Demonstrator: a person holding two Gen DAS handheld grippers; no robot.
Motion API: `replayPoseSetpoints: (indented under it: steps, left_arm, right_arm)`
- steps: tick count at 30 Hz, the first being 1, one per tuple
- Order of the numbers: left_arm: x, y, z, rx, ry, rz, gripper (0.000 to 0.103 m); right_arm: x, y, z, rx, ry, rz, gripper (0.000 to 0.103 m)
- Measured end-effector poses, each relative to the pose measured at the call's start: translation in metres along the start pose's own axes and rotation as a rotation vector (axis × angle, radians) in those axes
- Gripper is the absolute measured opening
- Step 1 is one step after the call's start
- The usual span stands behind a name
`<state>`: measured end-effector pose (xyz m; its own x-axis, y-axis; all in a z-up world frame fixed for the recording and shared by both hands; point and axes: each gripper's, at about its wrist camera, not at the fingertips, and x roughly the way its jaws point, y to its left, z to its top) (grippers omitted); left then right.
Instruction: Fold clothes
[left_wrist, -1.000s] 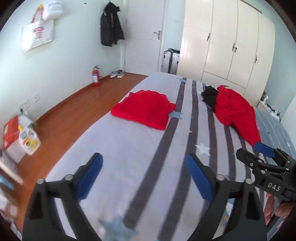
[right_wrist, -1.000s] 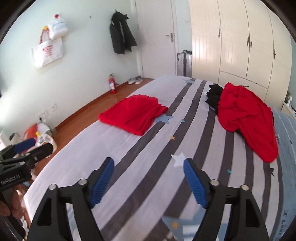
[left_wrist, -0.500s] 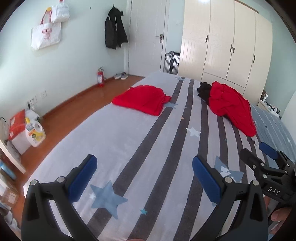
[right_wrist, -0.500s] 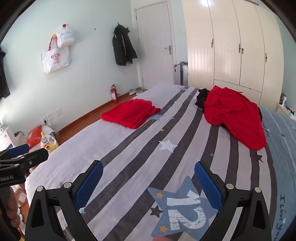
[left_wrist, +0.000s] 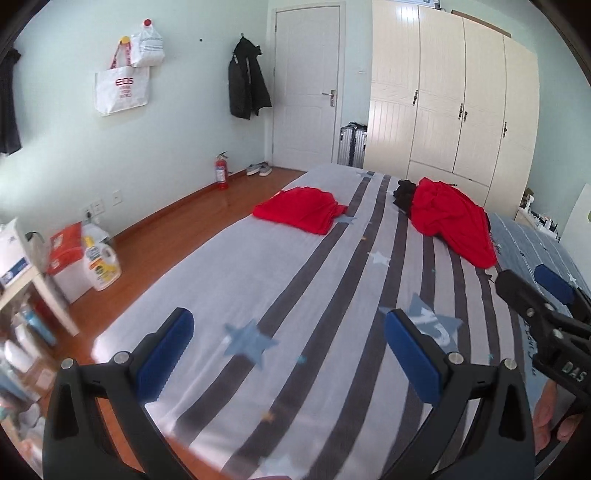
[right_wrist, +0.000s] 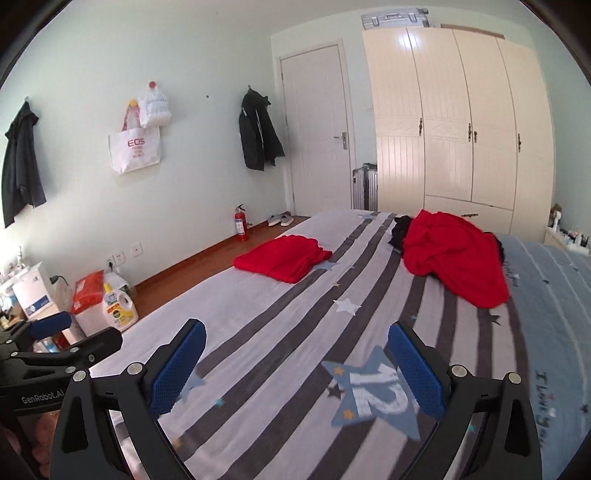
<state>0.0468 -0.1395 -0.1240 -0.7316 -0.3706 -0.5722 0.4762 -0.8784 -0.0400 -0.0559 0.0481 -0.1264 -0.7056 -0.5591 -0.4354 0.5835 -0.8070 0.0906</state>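
Observation:
A folded red garment (left_wrist: 299, 215) (right_wrist: 282, 263) lies flat on the far left part of the striped bed (left_wrist: 295, 302) (right_wrist: 280, 332). A crumpled pile of red clothes (left_wrist: 452, 221) (right_wrist: 456, 264) with a black item (left_wrist: 402, 192) (right_wrist: 400, 230) lies at the far right. My left gripper (left_wrist: 288, 354) is open and empty over the near end of the bed. My right gripper (right_wrist: 295, 369) is open and empty beside it. Each gripper shows at the edge of the other's view, the right one (left_wrist: 535, 291) and the left one (right_wrist: 74, 332).
A wooden floor (left_wrist: 177, 229) runs along the bed's left side, with a detergent bottle (left_wrist: 99, 262), boxes and a fire extinguisher (left_wrist: 221, 175). A wardrobe (left_wrist: 443, 110), a door (left_wrist: 306, 92) and a suitcase (left_wrist: 352, 144) stand at the far end. Bags and a jacket hang on the wall.
Both grippers have pulled back from the clothes toward the near end of the bed and tilted up, so more of the room shows. Both stayed open and empty.

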Motion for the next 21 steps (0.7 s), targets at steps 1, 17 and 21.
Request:
replayPoseSetpoints:
  steps: [1,17,21]
  left_arm:
    - [-0.014,0.002,0.001,-0.001,0.007,0.004,0.102]
    - [-0.123,0.001,0.023,0.006,-0.116,-0.045,0.102]
    - [-0.122,0.006,0.021,-0.005,-0.109,-0.044,0.102]
  right_arm:
    - [-0.014,0.005,0.004,-0.002,0.004,0.007,0.102]
    - [-0.107,0.028,0.041,-0.040,-0.044,0.028,0.102]
    - [-0.105,0.034,0.039,-0.048,-0.041,0.027,0.102]
